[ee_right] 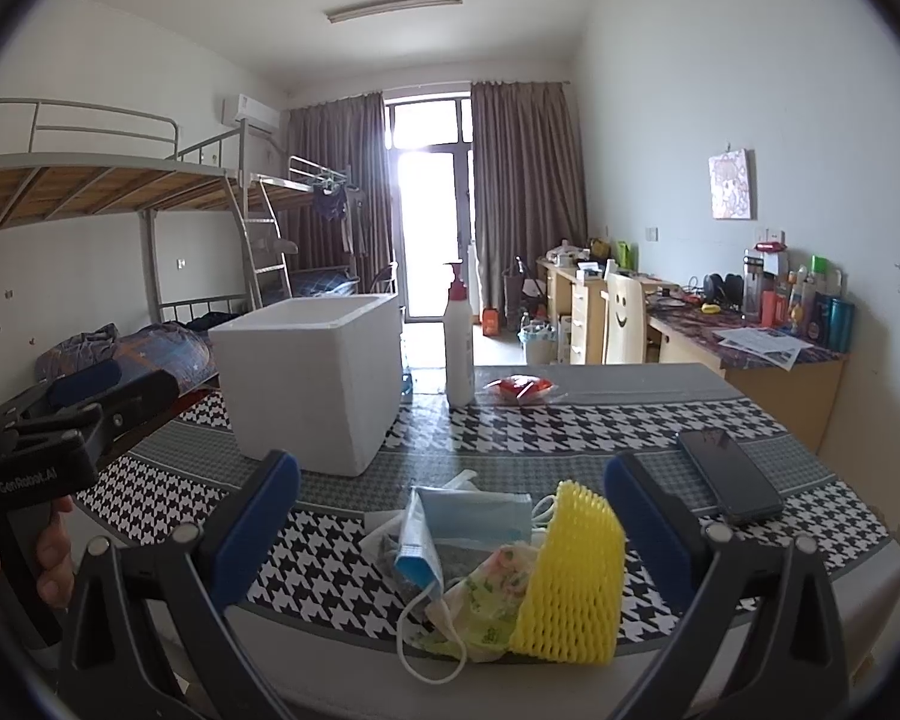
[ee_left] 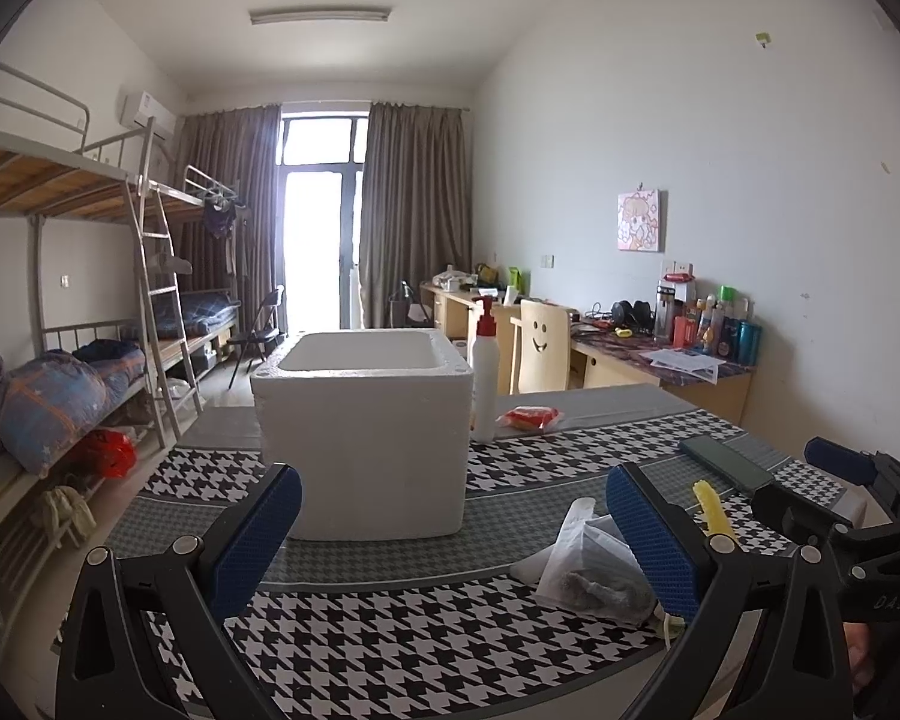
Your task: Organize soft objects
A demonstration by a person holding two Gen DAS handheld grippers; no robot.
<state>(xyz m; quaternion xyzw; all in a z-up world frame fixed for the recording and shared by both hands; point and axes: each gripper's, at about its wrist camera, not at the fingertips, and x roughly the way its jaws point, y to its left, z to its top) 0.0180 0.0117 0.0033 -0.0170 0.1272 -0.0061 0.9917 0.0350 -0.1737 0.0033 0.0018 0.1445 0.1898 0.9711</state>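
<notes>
Nothing looks sorted yet: the yellow foam net (ee_right: 573, 576), blue face mask (ee_right: 471, 516) and floral cloth (ee_right: 489, 591) lie heaped on the near bench (ee_right: 600, 426). The white foam box (ee_right: 312, 378) stands farther back, its inside hidden. Left claw (ee_left: 453, 546) and right claw (ee_right: 450, 540) both gape wide, holding nothing.

A white foam box (ee_right: 312, 378) stands upright and open-topped on the houndstooth cloth, its inside not visible. Nearer the camera lies a loose pile of soft things: a yellow foam net sleeve (ee_right: 576, 576) propped on its edge, touching a crumpled floral cloth (ee_right: 492, 588) on its left; a light blue face mask (ee_right: 474, 516) lying flat behind them, its white ear loop trailing toward the table edge; and a clear plastic bag (ee_left: 594, 570) holding something dark, beside the mask.
</notes>
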